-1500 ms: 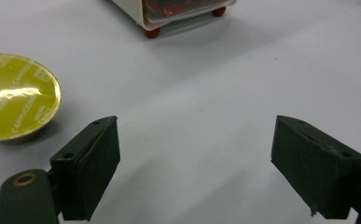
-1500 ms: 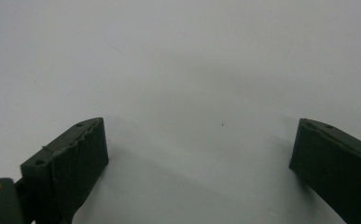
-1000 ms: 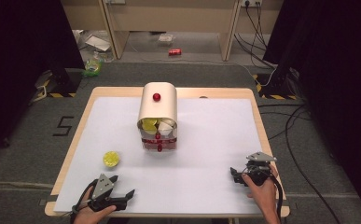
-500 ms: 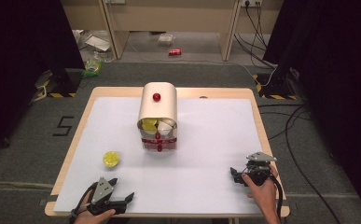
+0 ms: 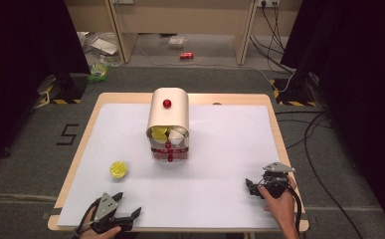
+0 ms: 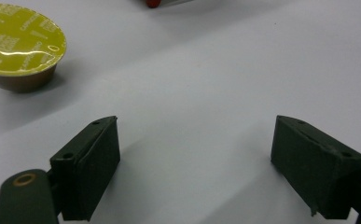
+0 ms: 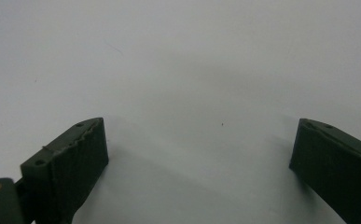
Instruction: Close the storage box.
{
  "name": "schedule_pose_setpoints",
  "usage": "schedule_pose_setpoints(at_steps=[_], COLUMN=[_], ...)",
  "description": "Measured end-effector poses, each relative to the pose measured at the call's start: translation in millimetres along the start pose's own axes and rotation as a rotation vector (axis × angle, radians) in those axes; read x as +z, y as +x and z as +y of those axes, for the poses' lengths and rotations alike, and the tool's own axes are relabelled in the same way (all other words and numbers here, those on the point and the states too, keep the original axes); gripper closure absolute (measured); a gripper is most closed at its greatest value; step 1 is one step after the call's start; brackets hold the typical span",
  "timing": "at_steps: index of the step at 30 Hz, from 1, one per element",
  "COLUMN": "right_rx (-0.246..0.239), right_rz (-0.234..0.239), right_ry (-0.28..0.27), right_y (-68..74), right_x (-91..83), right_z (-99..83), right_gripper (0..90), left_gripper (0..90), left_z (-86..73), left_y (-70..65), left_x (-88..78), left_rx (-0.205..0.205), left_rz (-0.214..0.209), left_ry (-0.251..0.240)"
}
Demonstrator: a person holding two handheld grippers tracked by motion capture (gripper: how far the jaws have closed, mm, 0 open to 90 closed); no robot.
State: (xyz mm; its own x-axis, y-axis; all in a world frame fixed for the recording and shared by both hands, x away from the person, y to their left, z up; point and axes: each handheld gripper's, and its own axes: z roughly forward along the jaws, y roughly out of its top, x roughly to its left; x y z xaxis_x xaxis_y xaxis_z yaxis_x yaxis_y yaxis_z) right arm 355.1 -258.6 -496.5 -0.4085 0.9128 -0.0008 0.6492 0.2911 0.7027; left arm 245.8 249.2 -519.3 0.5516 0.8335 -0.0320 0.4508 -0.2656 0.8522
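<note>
- At the near left corner of the white worktop (image 5: pixel 230 149), the left gripper (image 5: pixel 128 205) is held in a hand low over the surface. Its fingers (image 6: pixel 87 168) are spread wide apart, and nothing is held between them.
- A yellow-lidded coffee capsule (image 5: pixel 118 169) is seen just ahead of the left gripper, standing upright on the worktop and apart from it. In the left gripper view the capsule (image 6: pixel 20 44) sits beyond the left finger, with printed foil on top and a brown cup below.
- Near the middle of the worktop, a rounded beige dispenser (image 5: pixel 168 122) with a red knob on top is set upright. Yellow and pale capsules are visible in its open front, above a red-trimmed clear tray. It stands well apart from the loose capsule, to its right and farther back.
- At the near right edge, the right gripper (image 5: pixel 250 186) is held in a hand, pointing left. Its fingers (image 7: pixel 71 161) are wide apart over bare white surface, gripping nothing.
</note>
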Motion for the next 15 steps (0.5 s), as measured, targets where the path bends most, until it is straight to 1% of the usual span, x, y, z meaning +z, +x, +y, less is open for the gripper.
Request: schedule_pose_setpoints(at_steps=[4,7,15], right_rx=[0.0,-0.001,-0.001], right_rz=[0.0,0.0,0.0], right_ry=[0.0,0.0,-0.001], right_y=[0.0,0.0,-0.1], right_x=[0.0,0.0,0.0], right_z=[0.0,0.0,0.0], right_gripper=[4.2,4.2,4.2], left_gripper=[14.9,14.2,14.1], left_z=[-2.1,-3.7,-4.3], left_y=[0.3,-1.6,-1.2], left_x=[-0.6,0.0,0.1], left_rx=[-0.003,-0.001,-0.005], left_rz=[0.002,0.015,0.011], left_ry=[-0.011,-0.021,-0.024])
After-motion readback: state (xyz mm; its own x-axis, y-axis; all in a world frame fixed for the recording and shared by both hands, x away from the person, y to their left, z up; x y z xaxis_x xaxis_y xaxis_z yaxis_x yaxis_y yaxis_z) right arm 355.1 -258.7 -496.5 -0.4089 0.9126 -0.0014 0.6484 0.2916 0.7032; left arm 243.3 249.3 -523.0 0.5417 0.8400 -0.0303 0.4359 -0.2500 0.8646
